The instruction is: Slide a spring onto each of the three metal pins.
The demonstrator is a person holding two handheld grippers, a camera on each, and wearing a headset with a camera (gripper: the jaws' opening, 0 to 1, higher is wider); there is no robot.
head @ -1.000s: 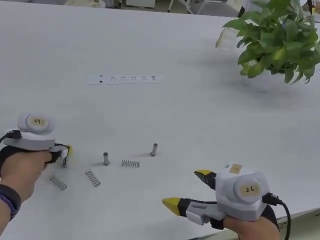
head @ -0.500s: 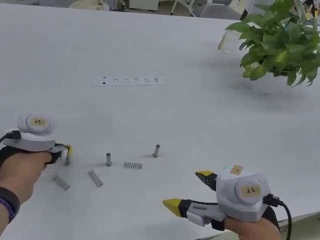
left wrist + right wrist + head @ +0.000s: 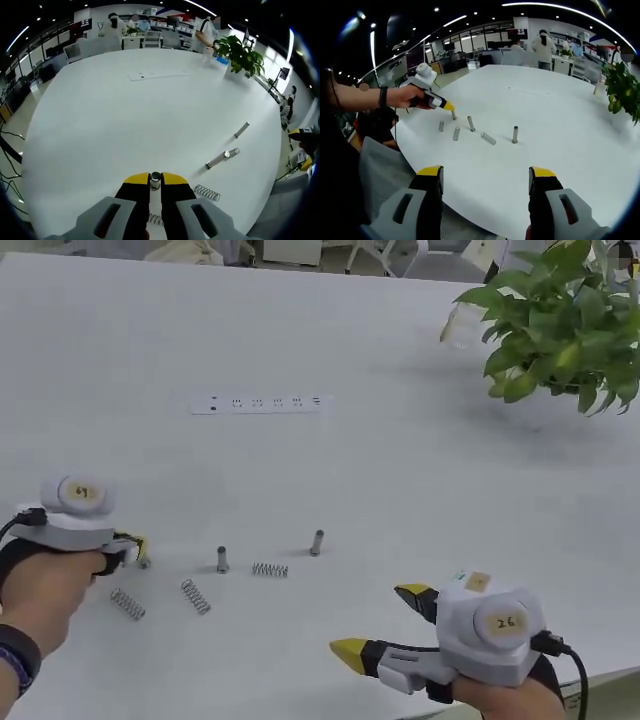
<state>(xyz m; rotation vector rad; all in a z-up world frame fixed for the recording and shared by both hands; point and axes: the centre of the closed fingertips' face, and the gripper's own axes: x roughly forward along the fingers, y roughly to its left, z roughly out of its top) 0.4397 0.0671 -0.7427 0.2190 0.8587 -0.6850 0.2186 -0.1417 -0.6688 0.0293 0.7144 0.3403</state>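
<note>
Smooth white tabletop [image 3: 420,470], loads of bare room toward the back. Two short grey steel pins [image 3: 222,559] [image 3: 317,542] stand free near the front edge, with three coiled wire springs [image 3: 270,569] [image 3: 196,596] [image 3: 128,604] lying around them. The left gripper [image 3: 133,543] has its yellow-tipped jaws pinched on the third pin [image 3: 156,176]. The right gripper [image 3: 380,620] is spread wide, holding nothing.

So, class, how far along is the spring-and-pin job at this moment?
Done: nothing; all three springs lie loose on the table, none on a pin. In hand: the left gripper has its jaws shut on the third pin; the right gripper is open and empty. Left: all three springs to slide on, with the other two pins standing bare.
</note>
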